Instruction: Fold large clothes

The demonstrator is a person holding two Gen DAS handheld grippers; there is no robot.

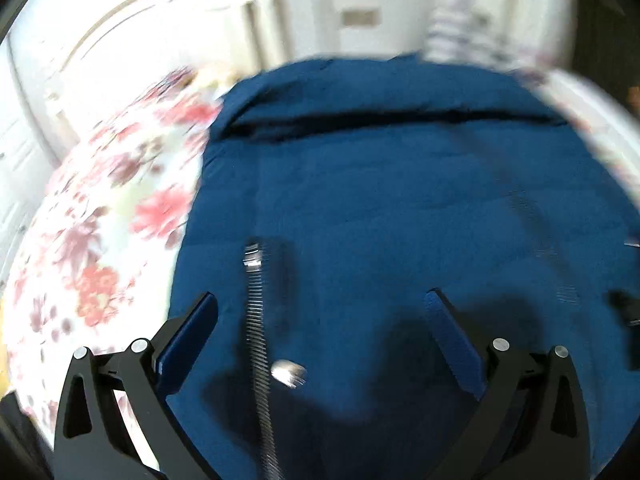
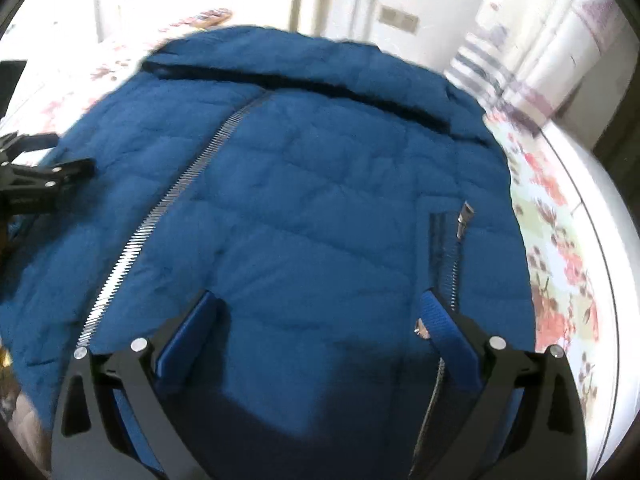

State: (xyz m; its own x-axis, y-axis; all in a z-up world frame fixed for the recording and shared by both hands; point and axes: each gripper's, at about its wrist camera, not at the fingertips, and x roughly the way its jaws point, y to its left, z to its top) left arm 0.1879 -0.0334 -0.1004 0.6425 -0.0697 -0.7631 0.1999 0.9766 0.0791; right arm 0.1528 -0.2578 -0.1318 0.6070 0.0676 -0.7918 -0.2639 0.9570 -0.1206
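A big blue quilted jacket [image 2: 320,184] lies spread flat across a bed, puffy and stitched into soft diagonal panels, with the flowered bedsheet [image 2: 560,248] showing pink and red blooms on white down its right side. Right down the front runs the main zipper [image 2: 160,216], a long row of bright metal teeth curving from the collar toward the hem. Over on the chest, a pocket zipper [image 2: 454,264] with a small silver pull sits just beyond the right gripper's finger. The collar [image 2: 304,80] is a dark folded band across the top. The right gripper [image 2: 320,308] hangs low over the lower front of the jacket, blue-padded fingers [image 2: 188,332] spread wide apart, nothing between them but fabric below. At the left edge of that view the left gripper's black frame pokes in over the jacket's far side. From the left wrist, things are blurred: the left gripper [image 1: 320,308] is also spread wide and holding nothing, angled down at the jacket, with another toothed pocket zipper [image 1: 258,340] running up between its fingers and a shiny snap [image 1: 289,372] beside it. Flowered sheet fills the left of this view.
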